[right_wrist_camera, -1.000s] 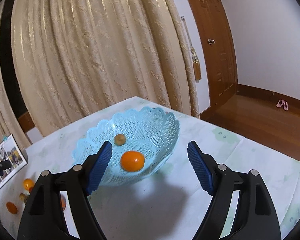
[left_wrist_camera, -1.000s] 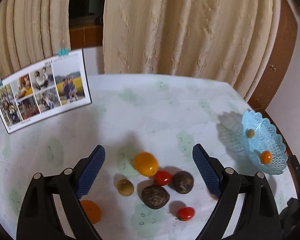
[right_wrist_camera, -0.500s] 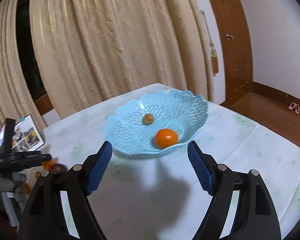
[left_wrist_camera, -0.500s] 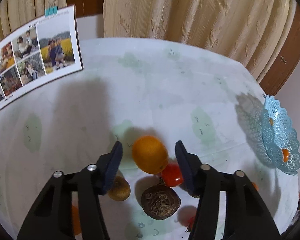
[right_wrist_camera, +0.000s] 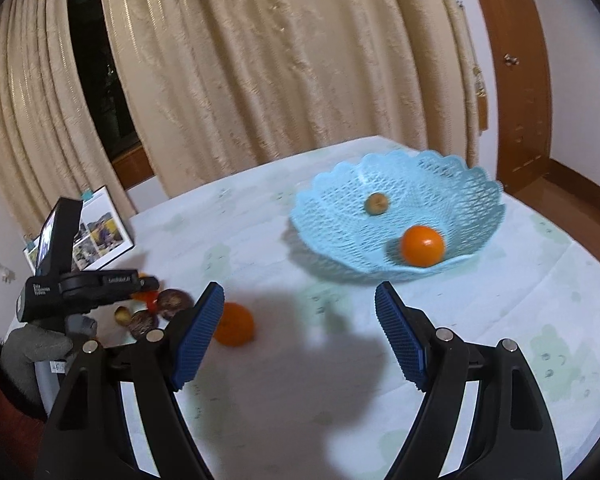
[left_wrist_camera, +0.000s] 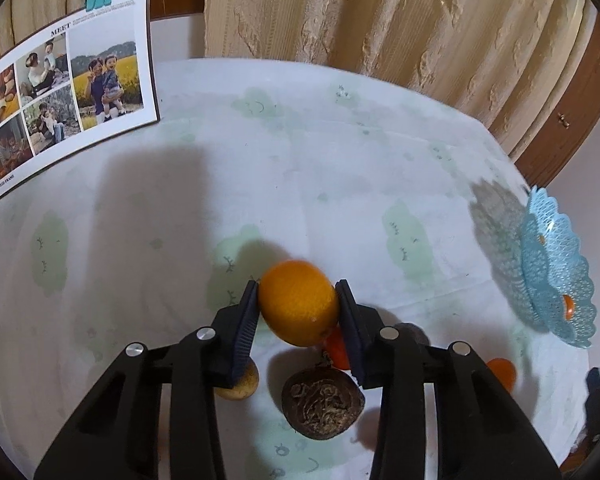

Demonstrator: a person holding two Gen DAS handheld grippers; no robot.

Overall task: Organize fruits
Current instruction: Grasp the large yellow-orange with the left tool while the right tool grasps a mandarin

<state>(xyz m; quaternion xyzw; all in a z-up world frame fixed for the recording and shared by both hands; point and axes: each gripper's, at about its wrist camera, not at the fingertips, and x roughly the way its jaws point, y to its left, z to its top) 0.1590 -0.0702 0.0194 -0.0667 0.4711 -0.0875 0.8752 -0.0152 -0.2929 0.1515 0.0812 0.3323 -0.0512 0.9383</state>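
My left gripper [left_wrist_camera: 298, 298] is shut on an orange fruit [left_wrist_camera: 298, 308] just above the fruit cluster. Below it lie a wrinkled dark brown fruit [left_wrist_camera: 322, 404], a small tan fruit [left_wrist_camera: 240, 386], a red tomato [left_wrist_camera: 336, 350] and an orange [left_wrist_camera: 502, 372]. The light blue lace basket [right_wrist_camera: 396, 216] holds an orange [right_wrist_camera: 422, 246] and a small tan fruit [right_wrist_camera: 376, 203]. My right gripper [right_wrist_camera: 300, 324] is open and empty over the table, short of the basket. A loose orange [right_wrist_camera: 234, 324] lies by its left finger.
A photo card [left_wrist_camera: 64, 88] with a teal clip stands at the table's back left. Beige curtains [right_wrist_camera: 260, 60] hang behind the table. The basket also shows at the right table edge in the left wrist view [left_wrist_camera: 556, 268]. A wooden door [right_wrist_camera: 516, 60] stands at right.
My left gripper has moved down onto the orange fruit and closed on it. My right gripper has drawn back from the basket and swung left, staying open.
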